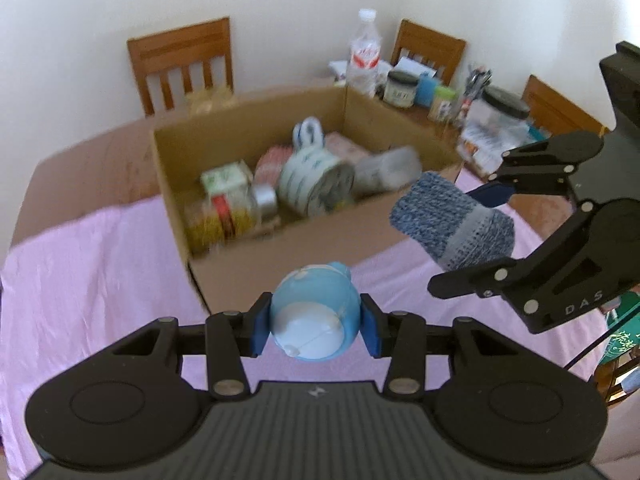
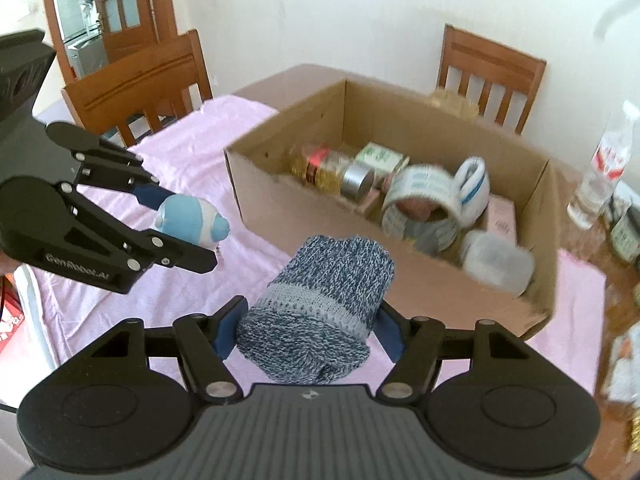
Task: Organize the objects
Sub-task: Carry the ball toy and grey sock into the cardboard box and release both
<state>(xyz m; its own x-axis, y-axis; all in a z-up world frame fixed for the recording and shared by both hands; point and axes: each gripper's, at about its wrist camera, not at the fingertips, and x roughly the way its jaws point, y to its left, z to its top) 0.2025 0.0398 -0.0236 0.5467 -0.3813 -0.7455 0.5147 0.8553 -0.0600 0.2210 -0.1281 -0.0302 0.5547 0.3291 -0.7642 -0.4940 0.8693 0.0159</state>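
While tilted downward, both grippers perhaps above cloth (image 1: 100, 264).

Black claw (image 1: 316, 328) linkages, silver screws, blue pads (image 1: 259, 330).

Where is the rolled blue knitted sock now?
The sock is clamped in the right gripper, above the pink cloth, just before the cardboard box.

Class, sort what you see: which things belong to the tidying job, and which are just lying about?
Job: blue toy in the left hand-held gripper; knitted sock in the right hand-held gripper; cardboard box.

Lying about: water bottle; jars; chairs.
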